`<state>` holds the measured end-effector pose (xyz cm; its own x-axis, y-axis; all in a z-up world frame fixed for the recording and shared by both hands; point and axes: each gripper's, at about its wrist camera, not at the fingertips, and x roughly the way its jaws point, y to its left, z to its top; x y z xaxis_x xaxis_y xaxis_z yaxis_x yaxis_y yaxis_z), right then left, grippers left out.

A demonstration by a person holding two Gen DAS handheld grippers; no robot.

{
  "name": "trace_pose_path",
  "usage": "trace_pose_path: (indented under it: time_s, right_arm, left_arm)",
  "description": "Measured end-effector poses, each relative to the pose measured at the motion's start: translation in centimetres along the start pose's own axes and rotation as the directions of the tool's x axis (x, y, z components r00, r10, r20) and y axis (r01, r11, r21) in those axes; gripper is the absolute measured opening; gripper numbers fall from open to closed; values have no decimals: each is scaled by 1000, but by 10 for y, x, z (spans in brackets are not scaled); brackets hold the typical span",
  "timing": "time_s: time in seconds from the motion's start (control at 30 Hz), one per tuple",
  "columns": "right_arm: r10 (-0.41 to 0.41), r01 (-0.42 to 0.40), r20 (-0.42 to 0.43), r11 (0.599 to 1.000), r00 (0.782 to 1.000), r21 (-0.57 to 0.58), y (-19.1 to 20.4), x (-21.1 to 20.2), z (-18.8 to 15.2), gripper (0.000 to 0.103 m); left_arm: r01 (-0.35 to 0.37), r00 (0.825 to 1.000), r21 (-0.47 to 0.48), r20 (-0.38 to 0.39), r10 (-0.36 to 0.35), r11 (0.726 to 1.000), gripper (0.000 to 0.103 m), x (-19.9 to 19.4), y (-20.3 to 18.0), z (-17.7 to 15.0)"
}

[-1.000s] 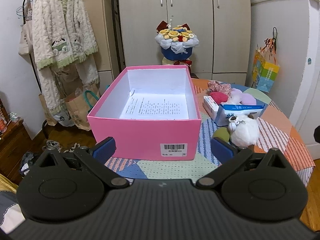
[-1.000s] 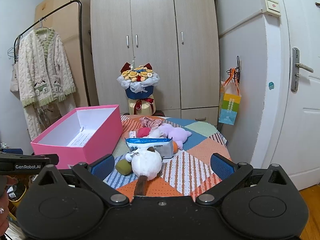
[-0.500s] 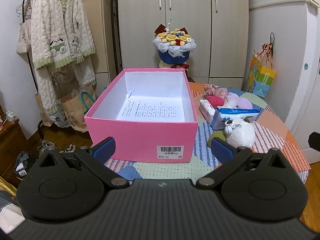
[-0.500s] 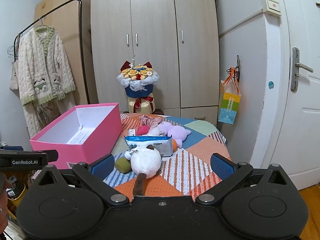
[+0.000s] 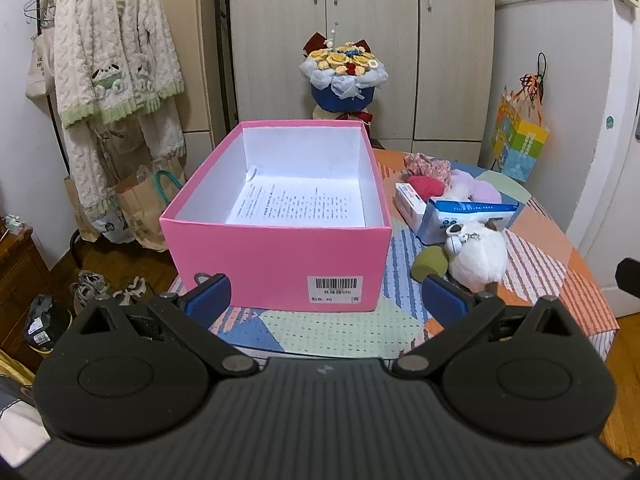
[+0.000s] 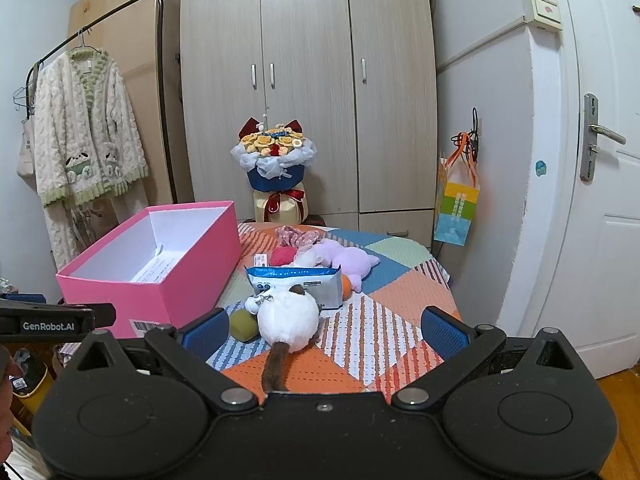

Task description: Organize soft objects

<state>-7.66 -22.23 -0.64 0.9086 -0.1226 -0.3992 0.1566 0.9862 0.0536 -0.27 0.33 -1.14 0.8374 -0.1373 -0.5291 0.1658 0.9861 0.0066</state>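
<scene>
Approach step, nothing gripped yet

Both left tongs [image 5: 326, 298] and right tongs [image 6: 322, 326] spread wide, empty. White plush [image 6: 288, 318] just ahead between right tongs' fingers on tabletop [image 6: 400, 292]; pink box [image 5: 276, 256] straight ahead of left tongs. Next, likely: advance, close gently, carry left into box.

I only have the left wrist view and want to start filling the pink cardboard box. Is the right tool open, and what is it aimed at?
Observer: Open and holding nothing. The right tool faces the white round plush toy, and the toy's brown tail lies between the tool's fingers.
Operator: Is anything hidden behind the blue-and-white tissue pack?
Observer: Yes. A small orange object sits at the right end of the blue-and-white tissue pack, next to the pale purple plush toy.
</scene>
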Motion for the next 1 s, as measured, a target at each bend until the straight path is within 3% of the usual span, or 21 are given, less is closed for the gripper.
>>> trace_pose_path:
  time_s: [1.0]
  right_arm:
    - [-4, 4, -7, 1000, 1000, -12, 4, -1, -3, 103]
  left_arm:
    - [3, 1000, 11, -16, -3, 1000, 103, 3, 0, -4]
